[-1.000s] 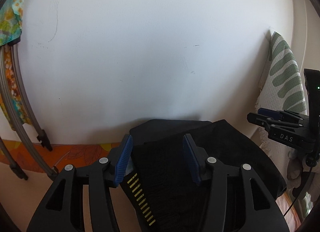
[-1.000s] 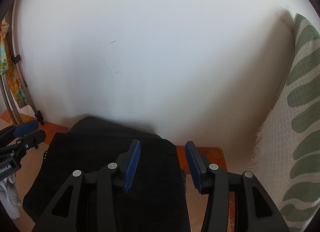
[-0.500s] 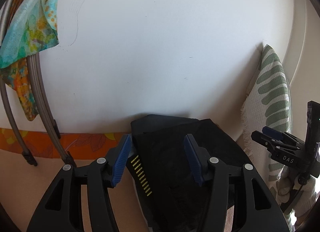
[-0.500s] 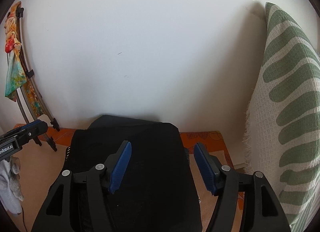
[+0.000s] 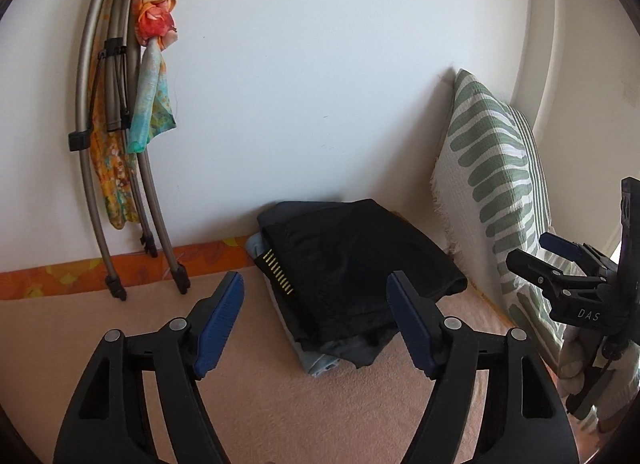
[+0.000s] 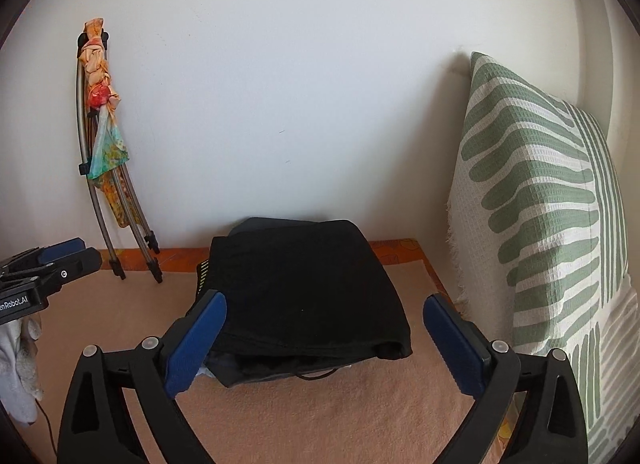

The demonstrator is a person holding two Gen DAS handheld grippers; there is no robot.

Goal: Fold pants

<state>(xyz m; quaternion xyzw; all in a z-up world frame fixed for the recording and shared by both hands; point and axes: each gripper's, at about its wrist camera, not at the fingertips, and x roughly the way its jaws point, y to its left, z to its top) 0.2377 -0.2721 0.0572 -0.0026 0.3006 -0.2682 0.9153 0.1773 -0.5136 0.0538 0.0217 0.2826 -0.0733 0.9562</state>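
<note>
Both grippers [image 5: 316, 316] [image 6: 324, 338] backed off — folded pants [image 6: 300, 288] released.

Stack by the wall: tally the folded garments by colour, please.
Black pants, top: 1
Dark grey garment, under it: 1
Light blue garment, bottom: 1
Total: 3 visible; more may be hidden inside.

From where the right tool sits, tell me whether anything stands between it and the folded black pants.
Nothing visible does. The right tool is open, and the folded black pants lie straight ahead on the peach blanket, atop other folded clothes. The striped pillow stands off to the right, outside that path.
</note>
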